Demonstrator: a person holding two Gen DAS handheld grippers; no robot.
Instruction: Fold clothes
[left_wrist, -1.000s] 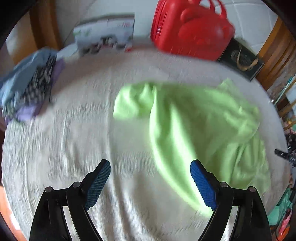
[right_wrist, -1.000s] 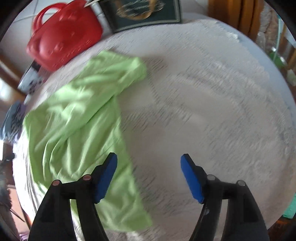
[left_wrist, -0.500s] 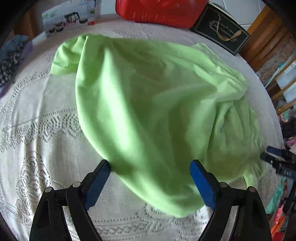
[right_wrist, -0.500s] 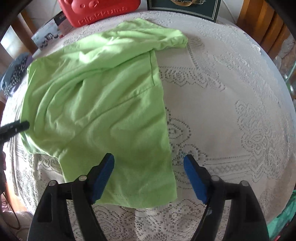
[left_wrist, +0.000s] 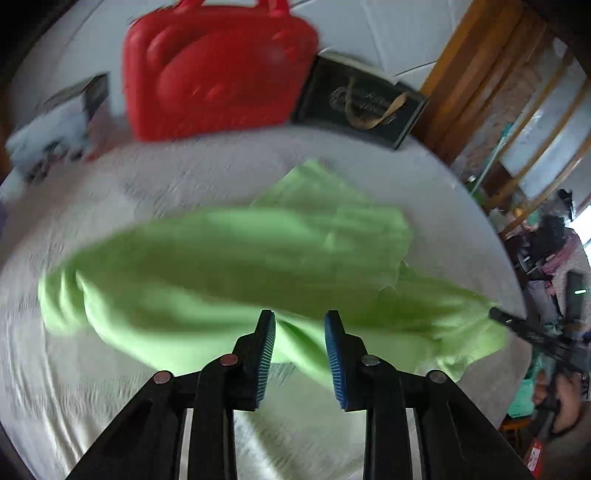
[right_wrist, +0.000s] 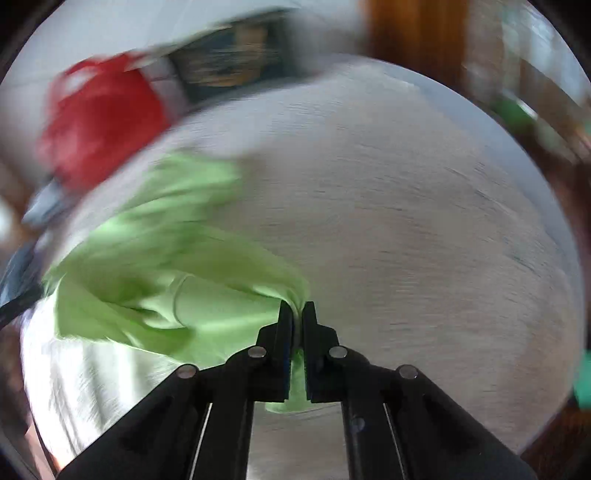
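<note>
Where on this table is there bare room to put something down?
The tablecloth lies bare right of the green shirt, toward the round edge. The back is crowded: red case, dark box, white carton.

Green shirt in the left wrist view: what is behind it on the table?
Behind the green shirt, at the table's far edge, stand a red plastic case, a dark box with a gold emblem and a blurred printed box. The white lace tablecloth beneath the shirt is hidden.
</note>
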